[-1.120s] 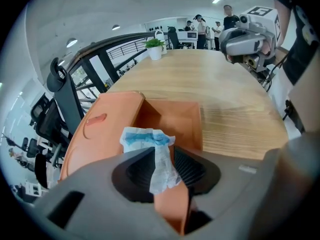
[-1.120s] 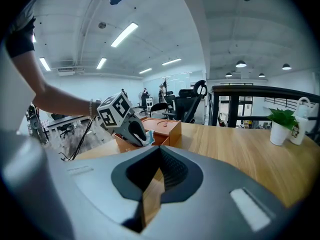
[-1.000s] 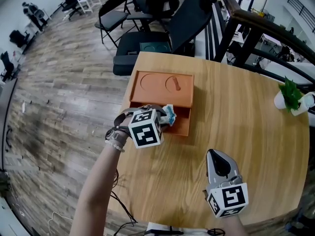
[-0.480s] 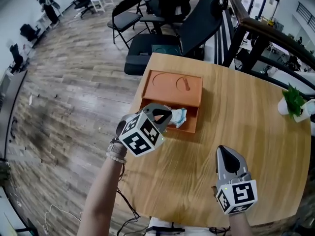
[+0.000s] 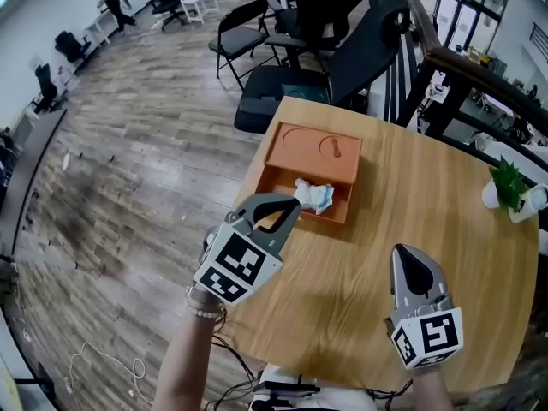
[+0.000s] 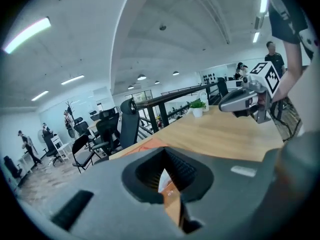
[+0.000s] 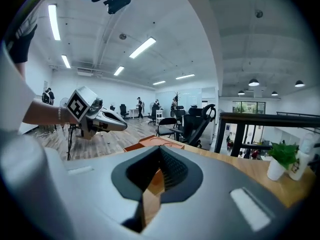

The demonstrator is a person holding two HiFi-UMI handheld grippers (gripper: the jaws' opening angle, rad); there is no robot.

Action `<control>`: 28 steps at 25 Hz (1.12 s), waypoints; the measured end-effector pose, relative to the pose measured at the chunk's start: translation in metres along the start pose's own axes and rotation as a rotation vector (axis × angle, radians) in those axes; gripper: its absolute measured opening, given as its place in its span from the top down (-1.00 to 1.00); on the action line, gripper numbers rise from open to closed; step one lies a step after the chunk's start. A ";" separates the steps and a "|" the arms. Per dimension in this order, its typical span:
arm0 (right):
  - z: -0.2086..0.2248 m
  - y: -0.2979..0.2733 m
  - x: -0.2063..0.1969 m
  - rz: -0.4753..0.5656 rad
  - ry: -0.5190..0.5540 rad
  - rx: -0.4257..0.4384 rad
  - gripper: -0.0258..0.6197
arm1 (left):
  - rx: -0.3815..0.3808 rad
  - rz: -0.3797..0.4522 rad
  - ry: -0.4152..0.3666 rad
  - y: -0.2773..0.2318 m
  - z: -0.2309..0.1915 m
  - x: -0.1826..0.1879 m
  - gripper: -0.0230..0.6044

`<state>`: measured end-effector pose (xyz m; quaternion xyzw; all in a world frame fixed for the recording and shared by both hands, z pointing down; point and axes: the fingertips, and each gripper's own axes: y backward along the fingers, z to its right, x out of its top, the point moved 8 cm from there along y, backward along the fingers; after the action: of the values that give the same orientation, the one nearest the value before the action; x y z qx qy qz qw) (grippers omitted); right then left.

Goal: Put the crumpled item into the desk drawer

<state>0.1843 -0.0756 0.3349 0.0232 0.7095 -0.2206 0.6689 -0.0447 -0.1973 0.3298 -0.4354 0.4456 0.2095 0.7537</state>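
The crumpled item [image 5: 314,195], a white and pale blue wad, lies in the open drawer [image 5: 282,181] of the orange desk box [image 5: 313,151] on the round wooden table [image 5: 445,212]. My left gripper [image 5: 296,204] hovers above the table's left edge, just left of the drawer, shut and empty, apart from the wad. Through its jaws in the left gripper view [image 6: 165,155] a bit of the wad [image 6: 162,177] shows. My right gripper [image 5: 409,252] floats over the near right of the table, shut on nothing. In the right gripper view [image 7: 160,152] the box [image 7: 153,143] lies ahead.
A small potted plant [image 5: 505,178] stands at the table's right edge. Black chairs [image 5: 342,54] crowd the far side of the table, with a dark railing [image 5: 479,71] behind. Wooden floor lies to the left.
My left gripper has let go of the crumpled item, which stays in the drawer, and has risen and pulled back toward me. The right gripper has risen a little.
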 end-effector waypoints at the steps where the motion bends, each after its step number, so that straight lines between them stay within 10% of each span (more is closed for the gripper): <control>1: -0.001 0.004 0.004 0.007 0.014 0.008 0.90 | 0.016 0.017 0.011 0.010 0.004 0.004 0.93; 13: -0.021 0.049 0.040 0.110 0.098 0.105 0.90 | 0.179 0.192 0.029 0.109 0.063 0.052 0.93; 28: -0.050 0.098 0.062 0.203 0.129 0.181 0.90 | 0.255 0.216 0.028 0.179 0.130 0.066 0.93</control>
<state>0.1634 0.0138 0.2479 0.1690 0.7223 -0.2128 0.6359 -0.0733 0.0027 0.2183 -0.2887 0.5231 0.2252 0.7696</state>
